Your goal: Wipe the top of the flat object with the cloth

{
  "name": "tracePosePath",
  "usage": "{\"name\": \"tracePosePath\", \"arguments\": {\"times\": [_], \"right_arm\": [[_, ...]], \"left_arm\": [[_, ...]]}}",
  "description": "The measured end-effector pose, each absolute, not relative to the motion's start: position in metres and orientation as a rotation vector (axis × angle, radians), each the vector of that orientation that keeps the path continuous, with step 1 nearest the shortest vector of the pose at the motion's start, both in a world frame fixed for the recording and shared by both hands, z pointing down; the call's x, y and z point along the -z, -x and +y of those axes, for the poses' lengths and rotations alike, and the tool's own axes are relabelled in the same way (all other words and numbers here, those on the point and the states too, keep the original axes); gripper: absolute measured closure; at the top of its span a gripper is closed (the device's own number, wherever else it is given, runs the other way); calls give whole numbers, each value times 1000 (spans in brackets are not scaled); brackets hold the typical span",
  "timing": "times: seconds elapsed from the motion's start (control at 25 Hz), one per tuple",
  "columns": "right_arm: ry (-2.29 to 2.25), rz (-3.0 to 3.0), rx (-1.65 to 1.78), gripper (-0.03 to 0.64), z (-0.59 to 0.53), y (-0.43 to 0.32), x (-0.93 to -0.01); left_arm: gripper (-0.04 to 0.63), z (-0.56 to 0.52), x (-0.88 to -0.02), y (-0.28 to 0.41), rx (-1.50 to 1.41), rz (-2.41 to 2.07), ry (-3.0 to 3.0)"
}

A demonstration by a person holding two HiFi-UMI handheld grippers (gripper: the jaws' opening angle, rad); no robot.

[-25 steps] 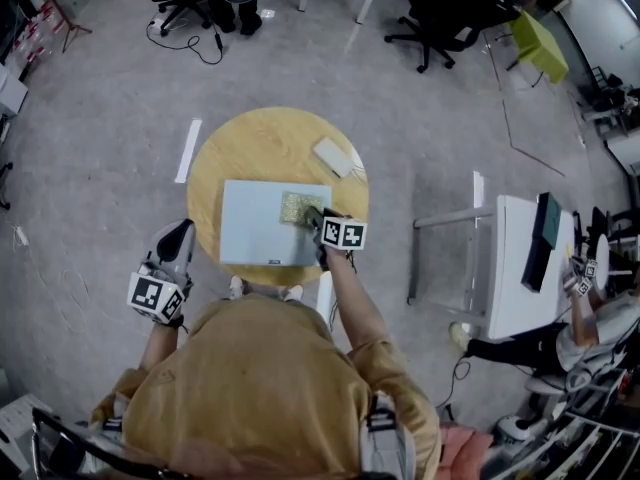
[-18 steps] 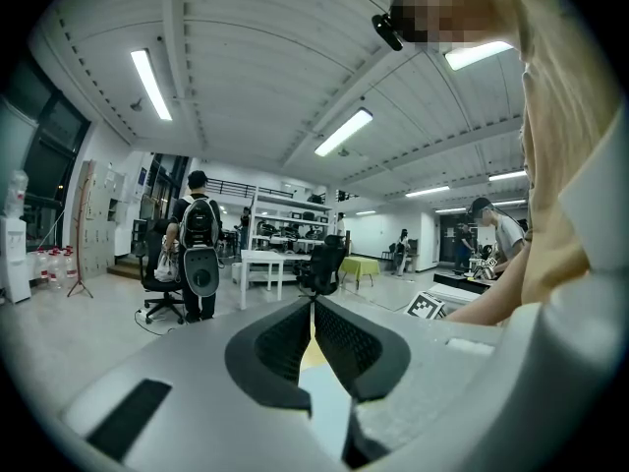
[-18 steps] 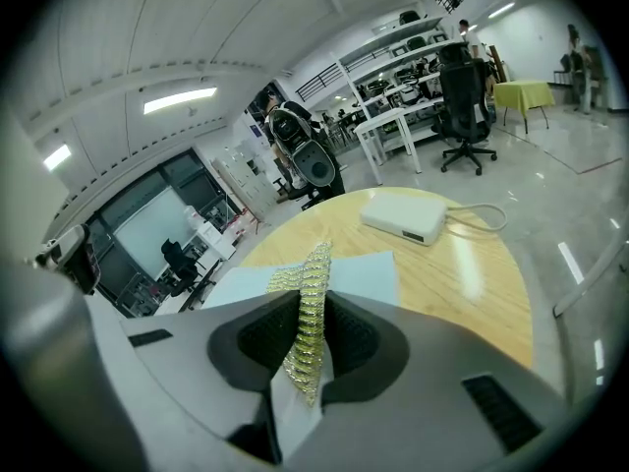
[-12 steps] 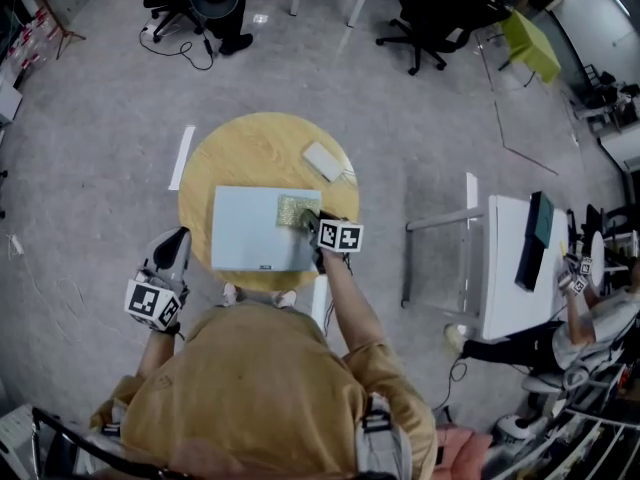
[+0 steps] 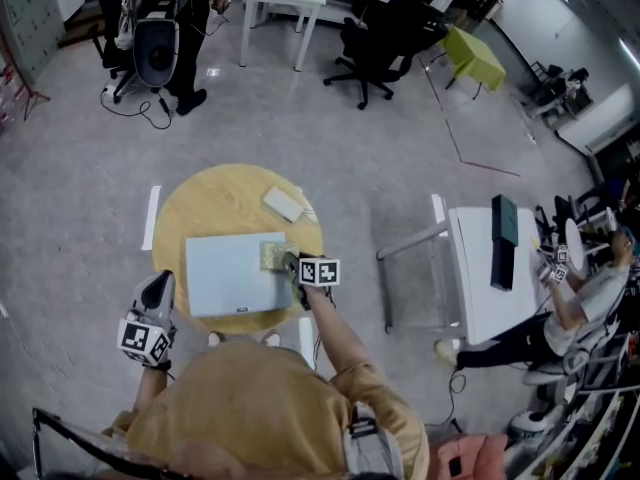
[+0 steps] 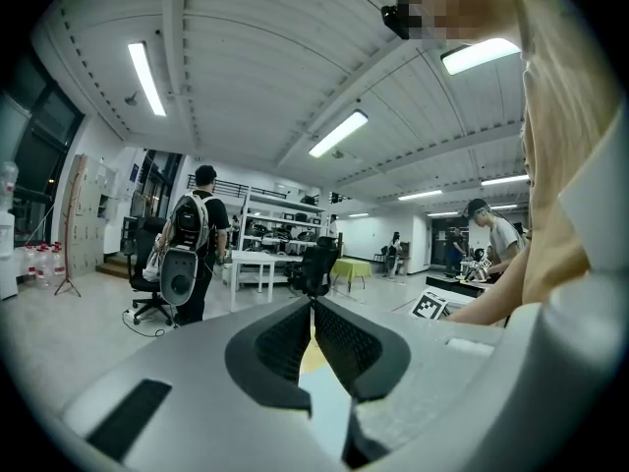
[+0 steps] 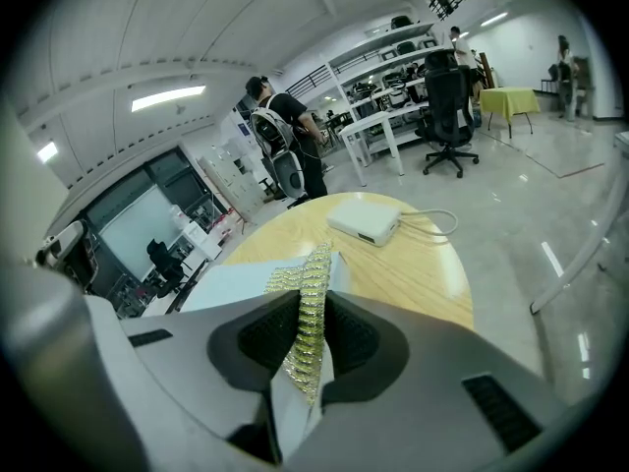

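Right tongs (image 5: 293, 266) are clamped on the yellow-green cloth (image 5: 271, 255), and the cloth sits on the far right corner of the flat grey object (image 5: 228, 273) on the round worktop (image 5: 215, 203). Left tongs (image 5: 155, 294) hang off the worktop's near left edge, jaws together on nothing (idle, really). No streaks show, so I can't tell what's been wiped. I'd judge the wipe under way, with the broad left stretch of the top yet to cover.
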State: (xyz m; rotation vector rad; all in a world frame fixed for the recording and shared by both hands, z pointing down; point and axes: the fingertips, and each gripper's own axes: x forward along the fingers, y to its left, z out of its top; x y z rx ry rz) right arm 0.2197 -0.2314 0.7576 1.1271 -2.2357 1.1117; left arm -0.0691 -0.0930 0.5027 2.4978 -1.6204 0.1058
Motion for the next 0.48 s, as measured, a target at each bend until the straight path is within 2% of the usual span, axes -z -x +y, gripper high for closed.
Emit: {"name": "tracePosePath", "arguments": {"times": [0.48], "right_arm": [[-1250,-2216,-1070,555,-226,-263,-738]], "left_arm": [[580,-110,-492,45,-80,-1526,-2583]]}}
